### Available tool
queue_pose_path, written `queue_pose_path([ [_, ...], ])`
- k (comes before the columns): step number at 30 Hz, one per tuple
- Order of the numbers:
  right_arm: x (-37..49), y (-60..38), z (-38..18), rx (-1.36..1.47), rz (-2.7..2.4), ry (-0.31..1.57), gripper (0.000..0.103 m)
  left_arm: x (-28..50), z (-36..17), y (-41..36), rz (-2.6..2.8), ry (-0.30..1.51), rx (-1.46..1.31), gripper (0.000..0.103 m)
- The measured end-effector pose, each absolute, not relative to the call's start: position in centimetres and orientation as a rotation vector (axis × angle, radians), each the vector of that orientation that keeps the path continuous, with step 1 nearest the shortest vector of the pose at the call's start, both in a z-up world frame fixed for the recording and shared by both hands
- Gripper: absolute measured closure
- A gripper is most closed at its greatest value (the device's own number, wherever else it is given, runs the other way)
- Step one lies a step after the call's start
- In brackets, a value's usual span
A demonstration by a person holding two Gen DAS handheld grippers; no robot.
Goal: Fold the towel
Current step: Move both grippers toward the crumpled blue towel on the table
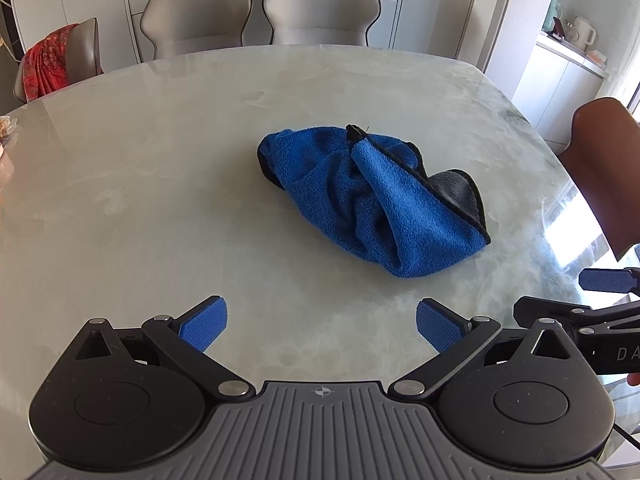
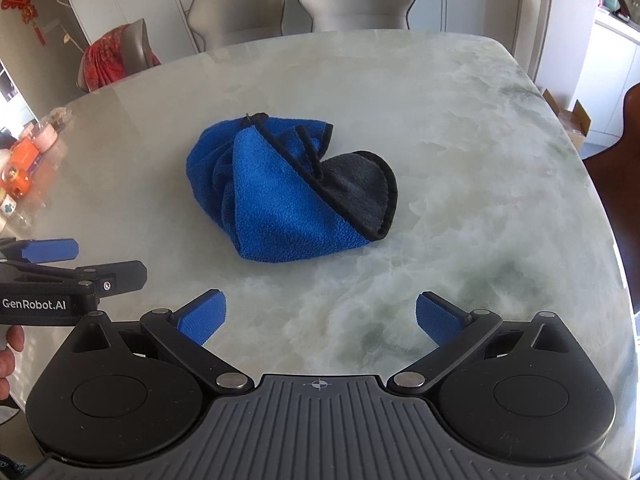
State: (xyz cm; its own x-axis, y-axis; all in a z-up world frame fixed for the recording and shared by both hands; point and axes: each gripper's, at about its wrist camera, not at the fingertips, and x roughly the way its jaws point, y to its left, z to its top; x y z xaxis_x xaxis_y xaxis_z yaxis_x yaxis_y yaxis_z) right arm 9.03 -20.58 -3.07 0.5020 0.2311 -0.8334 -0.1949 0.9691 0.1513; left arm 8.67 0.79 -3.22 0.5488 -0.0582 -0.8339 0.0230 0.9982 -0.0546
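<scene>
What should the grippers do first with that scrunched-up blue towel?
Probably move the right hand-held gripper forward to the black-edged corner of the towel and pinch it. The towel lies crumpled on the table, both sets of jaws are open and short of it, so it likely needs spreading flat before any fold.

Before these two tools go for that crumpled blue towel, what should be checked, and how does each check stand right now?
1. Left tool open: ok.
2. Right tool open: ok.
3. Both tools empty and short of the towel: ok.
4. Towel flat enough to fold: not ok, it lies bunched, grey side showing at one end.
5. A corner to grab: ok, a black-edged corner sticks up.
6. Bare table around the towel: ok.
</scene>
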Motion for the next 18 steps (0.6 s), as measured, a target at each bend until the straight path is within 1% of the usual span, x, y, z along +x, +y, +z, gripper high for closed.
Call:
queue_pose_path([
  [18,12.9,-20.4,-5.1,0.012,0.228,1.089,0.000,11.7,-5.1,1.1,-0.051,1.046,-0.032,0.000],
])
